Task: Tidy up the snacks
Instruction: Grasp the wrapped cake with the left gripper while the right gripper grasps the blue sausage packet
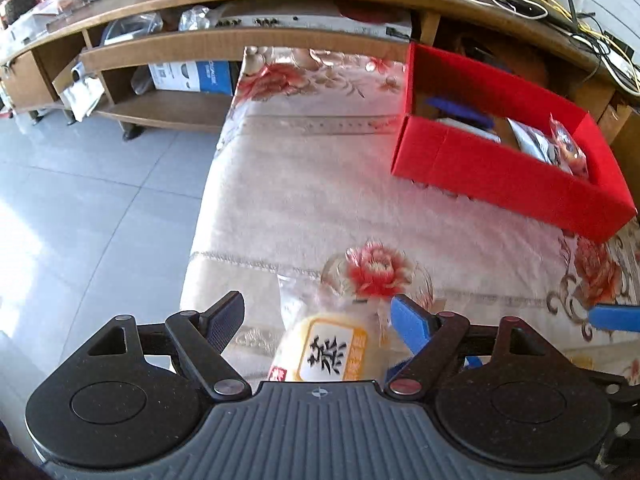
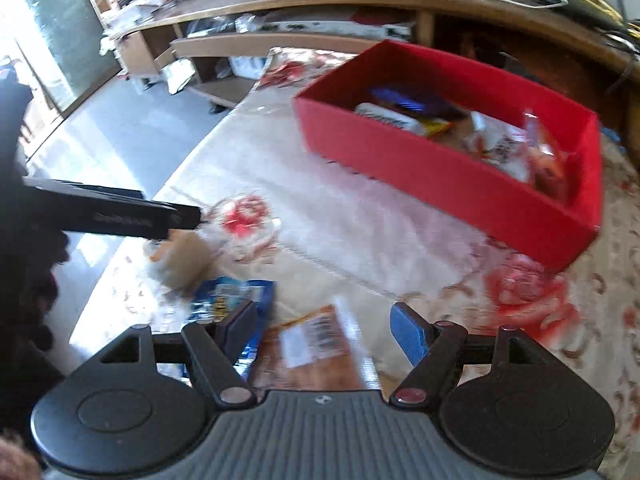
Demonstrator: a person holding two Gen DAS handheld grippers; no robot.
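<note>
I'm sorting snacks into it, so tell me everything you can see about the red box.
The red box is an open, lidless rectangular tray that looks like cardboard, with straight walls. It sits flat on the floral cloth at the far right, near the wooden shelf unit. Several wrapped snacks already lie inside. Neither gripper touches it.

snacks (image 2: pixel 504 148) in box (image 2: pixel 440 184) on table (image 2: pixel 360 232)

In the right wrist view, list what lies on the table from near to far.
Brown packet with a barcode label → blue snack packet → bread bun in clear wrap → red box holding snacks.
</note>
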